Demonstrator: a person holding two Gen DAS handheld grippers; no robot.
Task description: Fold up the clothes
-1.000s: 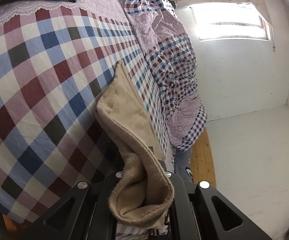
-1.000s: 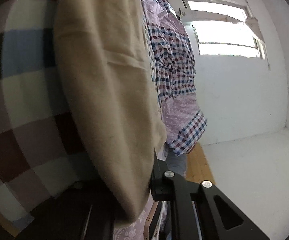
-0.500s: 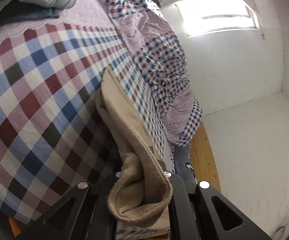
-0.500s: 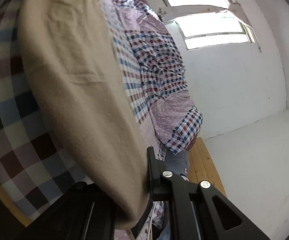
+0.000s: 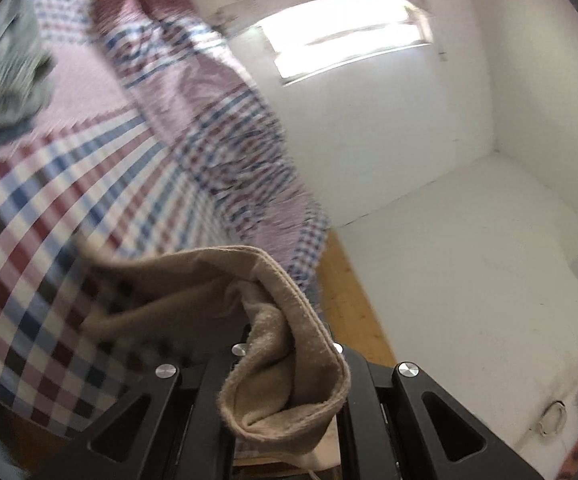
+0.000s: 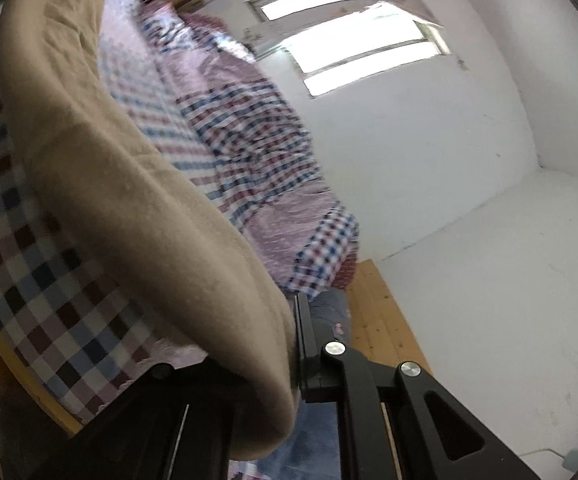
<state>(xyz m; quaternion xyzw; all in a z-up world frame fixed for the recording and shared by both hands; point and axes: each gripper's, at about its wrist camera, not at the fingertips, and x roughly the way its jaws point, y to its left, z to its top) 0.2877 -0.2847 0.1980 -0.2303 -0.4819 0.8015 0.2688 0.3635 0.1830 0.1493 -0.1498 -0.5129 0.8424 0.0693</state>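
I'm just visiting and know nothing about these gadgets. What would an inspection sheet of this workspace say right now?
Surface: bed with checked sheet, blurred by motion.
Job's things: beige garment, lifted off the sheet, stretched between both tools.
Clutter: rumpled checked quilt along the far side of the bed; grey and dark clothes piled at its head.
Grippers: left gripper jaws closed on a bunched beige edge; right gripper clamps another edge, one jaw hidden by cloth.
Cables: thin white cord by the wall.
Surroundings: white walls, bright window, wooden floor.
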